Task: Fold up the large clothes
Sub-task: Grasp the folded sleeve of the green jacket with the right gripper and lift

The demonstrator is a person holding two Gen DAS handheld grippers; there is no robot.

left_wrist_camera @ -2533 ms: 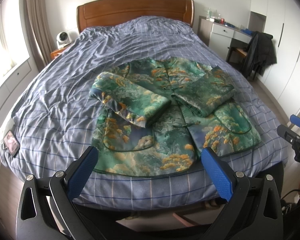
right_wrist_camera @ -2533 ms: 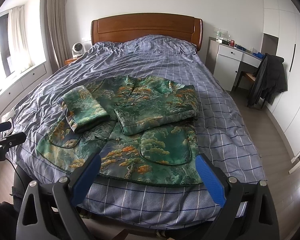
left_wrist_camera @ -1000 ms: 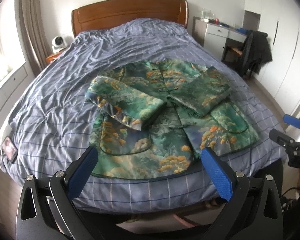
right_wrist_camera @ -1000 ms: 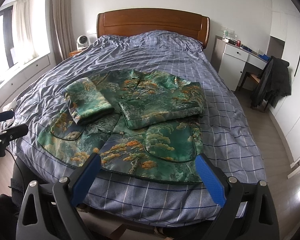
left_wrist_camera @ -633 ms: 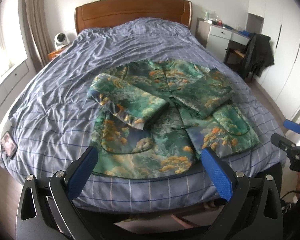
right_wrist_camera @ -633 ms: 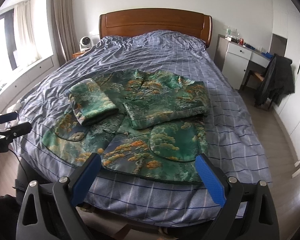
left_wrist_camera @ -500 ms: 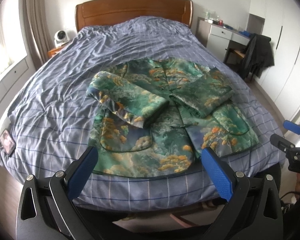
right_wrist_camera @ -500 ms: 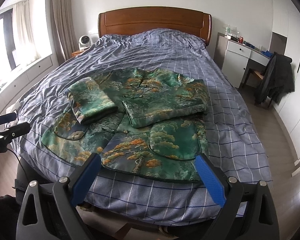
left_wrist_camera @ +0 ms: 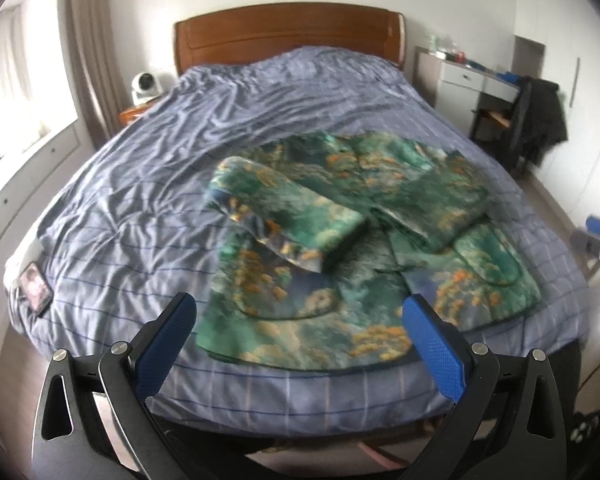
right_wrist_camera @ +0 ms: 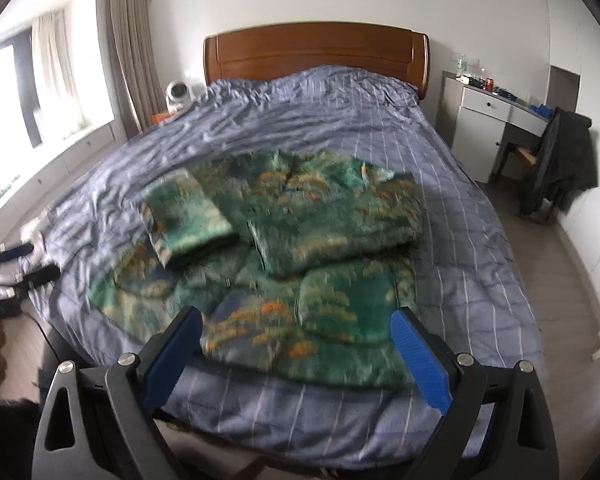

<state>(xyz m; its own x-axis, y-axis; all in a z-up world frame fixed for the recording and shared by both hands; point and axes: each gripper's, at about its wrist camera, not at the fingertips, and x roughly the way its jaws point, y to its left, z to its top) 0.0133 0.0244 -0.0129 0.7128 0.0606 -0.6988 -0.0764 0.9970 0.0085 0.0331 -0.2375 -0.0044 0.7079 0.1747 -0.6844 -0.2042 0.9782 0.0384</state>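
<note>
One garment is in play: a green padded jacket with an orange-and-gold landscape print point(left_wrist_camera: 364, 248), lying flat and front-up on the blue checked duvet point(left_wrist_camera: 140, 208) of the wooden-headboard bed point(right_wrist_camera: 316, 48), near the foot edge. Two sleeves are already folded in: the left sleeve point(left_wrist_camera: 288, 220) crosses the chest toward 4 o'clock, and the right sleeve point(right_wrist_camera: 332, 232) lies across the body from 3 o'clock. Both views are motion-blurred, so finer detail of the hem is hard to read.

Two grippers, both empty. The left gripper point(left_wrist_camera: 300, 344) hovers off the foot of the bed with its blue pads spread wide, framing the hem's left corner at 12 o'clock. The right gripper point(right_wrist_camera: 296, 344) hangs likewise, jaws wide apart, over the hem's right half.

The step in hand looks like the approach for the body fold, sleeves done and hem not yet lifted. The next move probably calls for each gripper to close on one hem corner, then carry the hem toward the collar at 12 o'clock, evenly, so the thick padding doesn't buckle or drag the sleeves out.

Also counted: one dark coat point(right_wrist_camera: 560, 160) on a chair at 2 o'clock, one white desk point(right_wrist_camera: 488, 112), one small white fan point(right_wrist_camera: 178, 92) at 11 o'clock.
</note>
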